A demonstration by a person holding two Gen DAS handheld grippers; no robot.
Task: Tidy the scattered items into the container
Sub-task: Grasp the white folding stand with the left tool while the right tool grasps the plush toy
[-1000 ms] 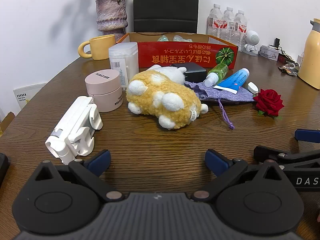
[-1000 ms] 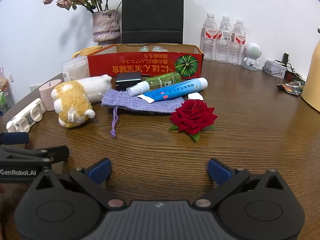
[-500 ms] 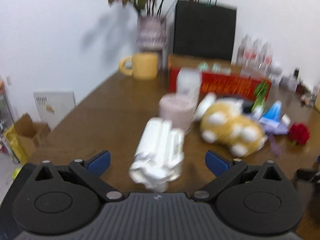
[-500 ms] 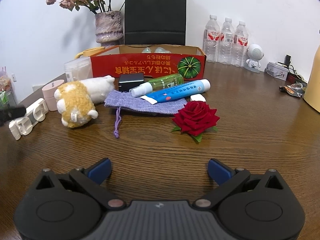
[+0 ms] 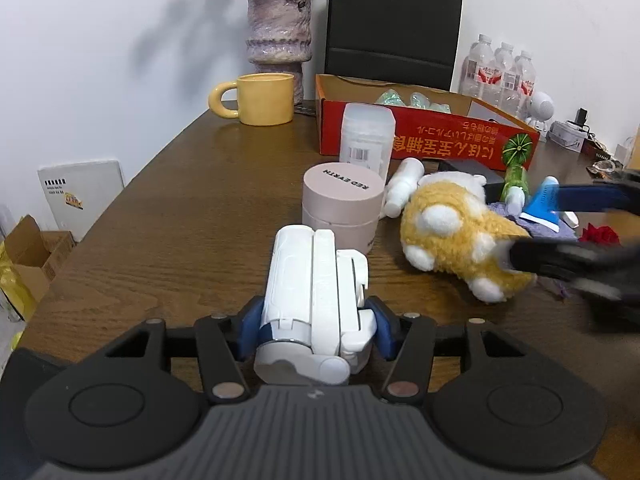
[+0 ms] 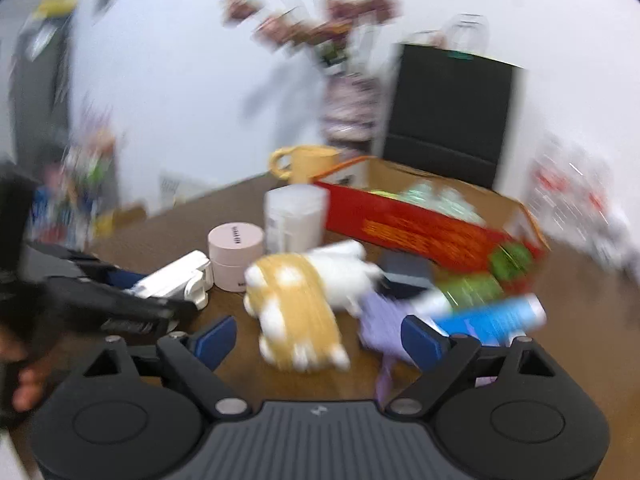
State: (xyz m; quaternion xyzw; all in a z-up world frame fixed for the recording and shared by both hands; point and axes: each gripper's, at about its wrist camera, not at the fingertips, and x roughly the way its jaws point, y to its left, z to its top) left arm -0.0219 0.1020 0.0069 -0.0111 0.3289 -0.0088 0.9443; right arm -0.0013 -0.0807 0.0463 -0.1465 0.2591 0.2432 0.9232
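Observation:
My left gripper (image 5: pixel 314 326) is shut on a white folded plastic stand (image 5: pixel 316 296) that lies on the wooden table. My right gripper (image 6: pixel 318 338) is open, and the yellow-and-white plush toy (image 6: pixel 298 300) lies just ahead between its fingers; this view is blurred. The plush (image 5: pixel 456 228) also shows in the left wrist view, with the right gripper's fingers (image 5: pixel 576 258) beside it. The red cardboard box (image 5: pixel 440 136) stands at the back. A pink jar (image 5: pixel 342 206), a clear tub (image 5: pixel 368 136), a blue tube (image 6: pixel 492 318) and a purple pouch (image 6: pixel 382 318) lie nearby.
A yellow mug (image 5: pixel 262 98) and a flower vase (image 5: pixel 279 34) stand behind the box's left end, with a black bag (image 5: pixel 392 26) at its back. Water bottles (image 5: pixel 500 70) stand at the back right. The table's left edge (image 5: pixel 108 208) is close.
My left gripper swung left onto the white stand and shut on it. My right gripper moved left and forward from the rose side to the plush toy.

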